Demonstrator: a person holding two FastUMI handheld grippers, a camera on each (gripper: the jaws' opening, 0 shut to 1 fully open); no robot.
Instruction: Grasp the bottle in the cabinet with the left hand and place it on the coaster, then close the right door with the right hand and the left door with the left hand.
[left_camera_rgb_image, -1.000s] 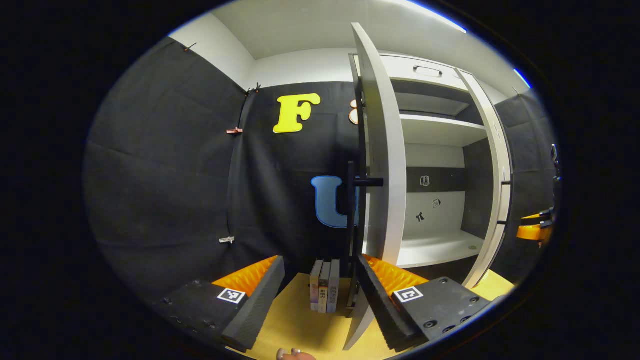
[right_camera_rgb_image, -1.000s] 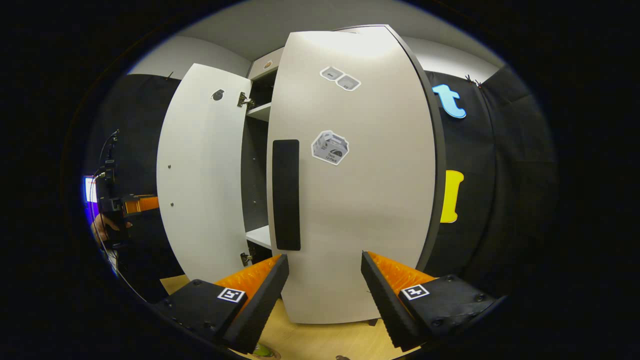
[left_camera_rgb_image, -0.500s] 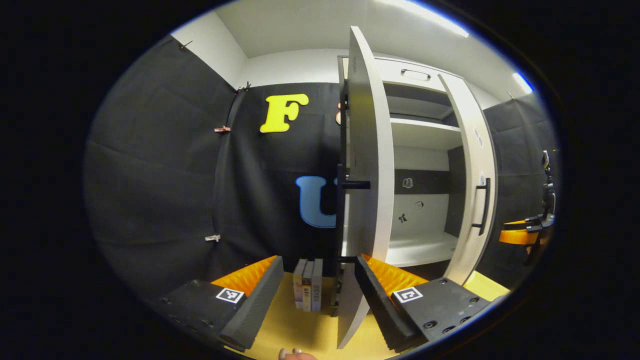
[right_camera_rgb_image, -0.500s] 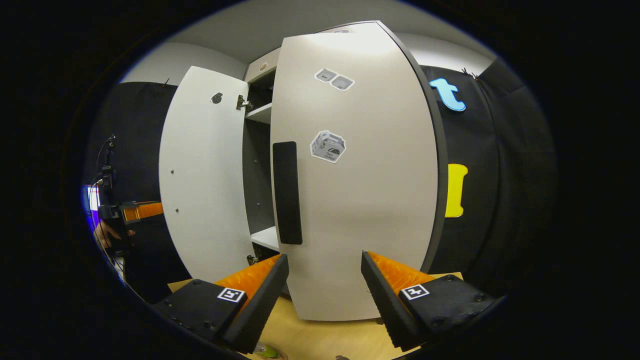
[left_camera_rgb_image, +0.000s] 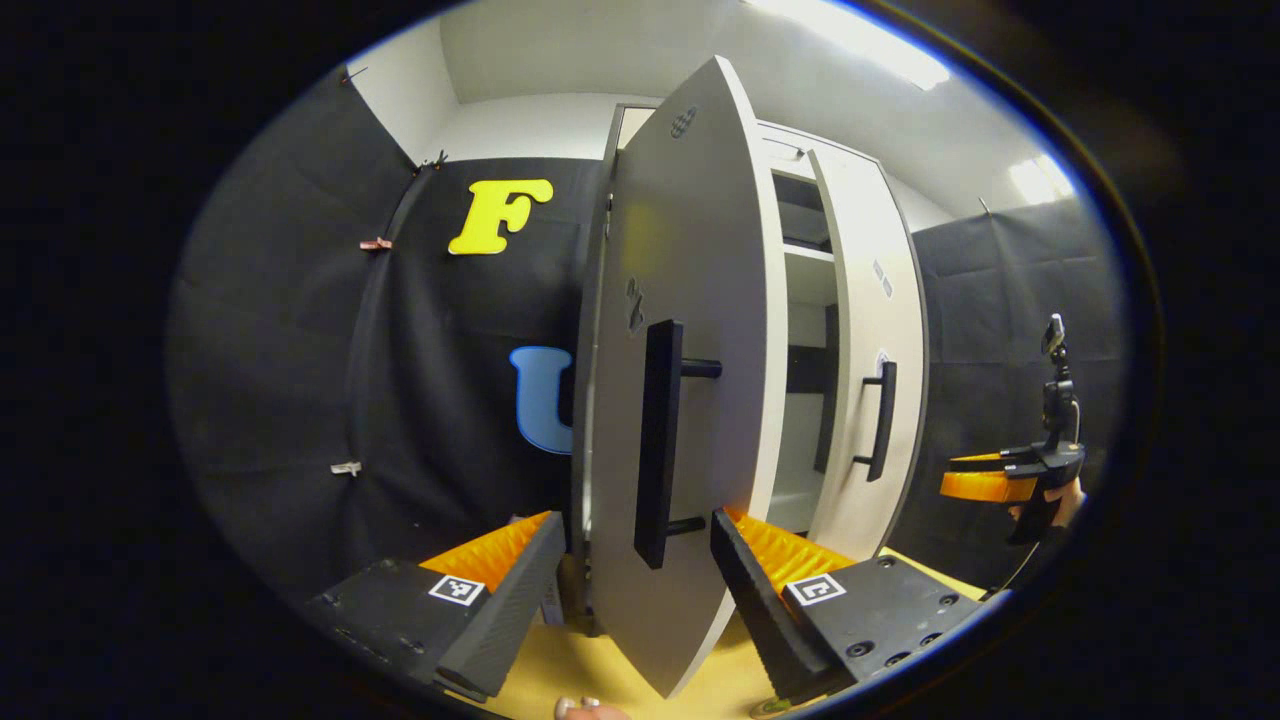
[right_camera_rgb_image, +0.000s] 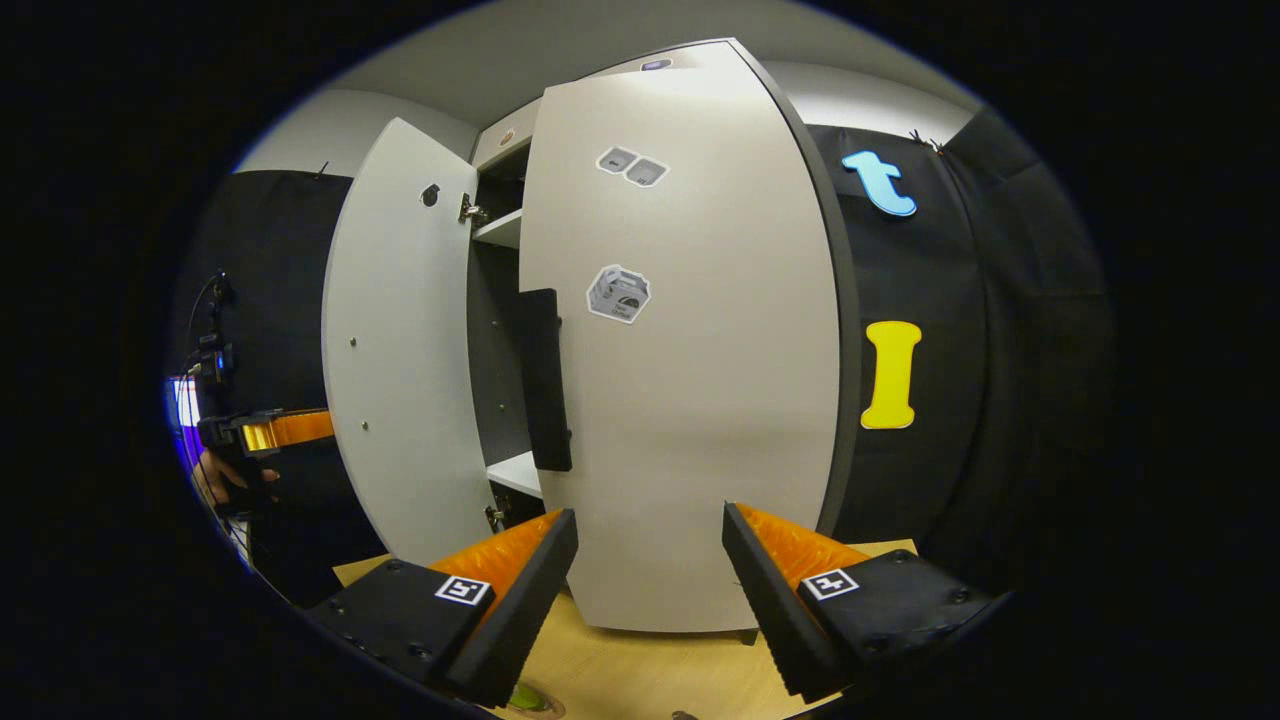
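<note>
The cabinet (left_camera_rgb_image: 790, 300) stands on the table (right_camera_rgb_image: 650, 670), left door (left_camera_rgb_image: 690, 380) ajar, right door (right_camera_rgb_image: 690, 380) nearly closed. The left gripper (left_camera_rgb_image: 630, 590) and right gripper (right_camera_rgb_image: 645, 600) are spread, empty, before the doors. The bottle's place cannot be told.

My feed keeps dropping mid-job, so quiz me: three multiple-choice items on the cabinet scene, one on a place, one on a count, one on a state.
1. In the left gripper view, where is the left door's handle?
A. Between the left tongs' fingers
B. Far left of them
C. Above the cabinet

2. How many stickers sit near the top of the right door?
A. None
B. Two
C. Five

3. How are the right tongs?
A. Shut on the door
B. Open, holding nothing
C. Shut on a bottle

Answers: 1 A, the bar rises between the fingers; 2 B, a side-by-side pair; 3 B, a wide gap separates the fingers.
</note>
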